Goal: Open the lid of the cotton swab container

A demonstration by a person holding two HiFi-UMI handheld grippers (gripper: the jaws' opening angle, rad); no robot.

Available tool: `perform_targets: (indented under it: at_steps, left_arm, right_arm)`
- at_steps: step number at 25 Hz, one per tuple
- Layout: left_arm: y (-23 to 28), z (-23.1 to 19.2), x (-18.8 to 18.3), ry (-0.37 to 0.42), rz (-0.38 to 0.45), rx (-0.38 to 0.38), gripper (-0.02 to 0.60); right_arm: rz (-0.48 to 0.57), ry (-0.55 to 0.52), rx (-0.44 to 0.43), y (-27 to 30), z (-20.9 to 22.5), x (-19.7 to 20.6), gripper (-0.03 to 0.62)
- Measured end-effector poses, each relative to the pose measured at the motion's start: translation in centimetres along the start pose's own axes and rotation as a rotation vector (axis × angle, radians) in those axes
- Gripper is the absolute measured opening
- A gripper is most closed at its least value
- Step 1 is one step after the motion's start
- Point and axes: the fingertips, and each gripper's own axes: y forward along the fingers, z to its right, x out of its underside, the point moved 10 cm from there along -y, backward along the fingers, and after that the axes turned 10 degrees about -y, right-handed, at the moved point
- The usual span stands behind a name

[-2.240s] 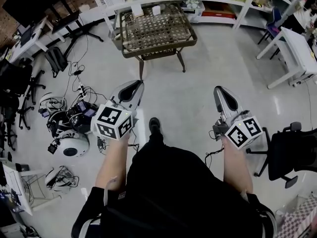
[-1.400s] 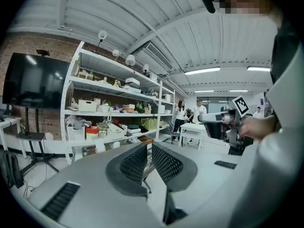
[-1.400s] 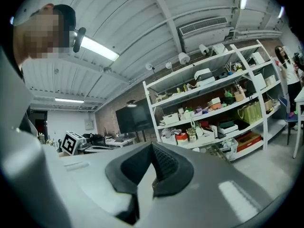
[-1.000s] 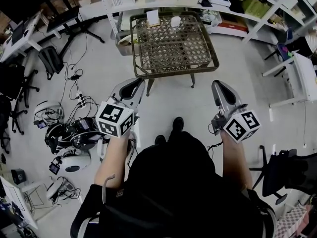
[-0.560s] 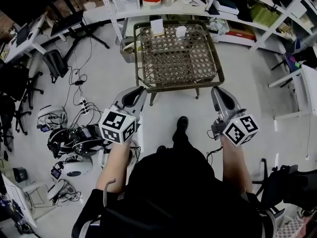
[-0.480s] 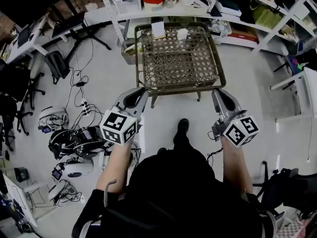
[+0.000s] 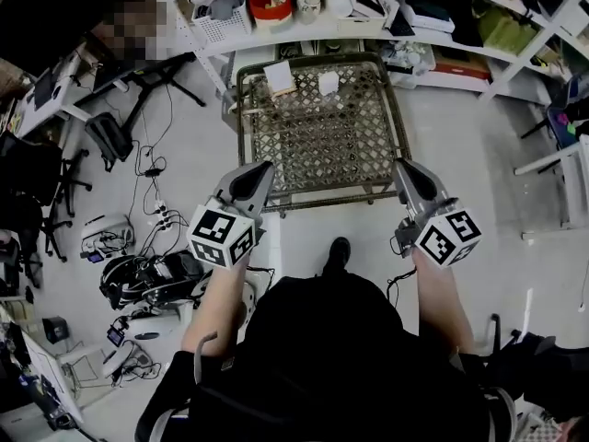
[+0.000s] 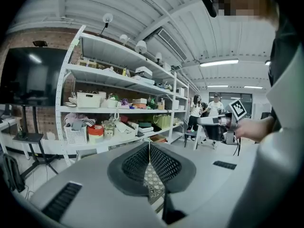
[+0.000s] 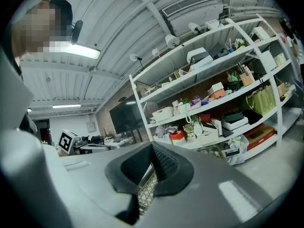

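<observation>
A small white container [image 7: 329, 83] stands at the far end of a wicker table [image 7: 313, 199], with a white box-like thing [image 7: 279, 78] to its left. Both are too small for a lid to show. My left gripper [image 7: 261, 168] hangs over the table's near left corner. Its jaws are closing: in the left gripper view the left gripper [image 8: 149, 148] has its pads meeting, nothing between them. My right gripper [image 7: 401, 166] hovers at the near right corner, and in the right gripper view the right gripper [image 9: 152, 148] is shut and empty. Both are well short of the container.
White shelves [image 7: 368, 12] packed with baskets, bags and a red bowl [image 7: 270, 5] run behind the table. Cables and gear [image 7: 147, 274] litter the floor at the left. My shoe [image 7: 339, 251] is just before the table. Two people [image 8: 195, 110] stand far off.
I have walked up to the wicker table, which has come from far ahead to right under the gripper tips. Both grippers keep the same pose in front of me.
</observation>
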Motion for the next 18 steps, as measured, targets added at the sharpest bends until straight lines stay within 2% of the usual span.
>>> perform_targets:
  at_steps: [7, 14, 18]
  left_arm:
    - [4.4, -0.4, -1.4, 0.013, 0.016, -0.004, 0.006]
    - [6.9, -3.5, -2.4, 0.030, 0.025, 0.044, 0.006]
    - [7.4, -5.2, -3.5, 0.002, 0.081, 0.083, 0.006]
  right_arm:
    - [0.003, 0.007, -0.002, 2.0, 4.4, -0.8, 0.011]
    - [-0.006, 0.004, 0.009, 5.8, 5.1, -1.0, 0.011]
    - [-0.005, 0.019, 0.024, 8.0, 4.7, -1.4, 0.011]
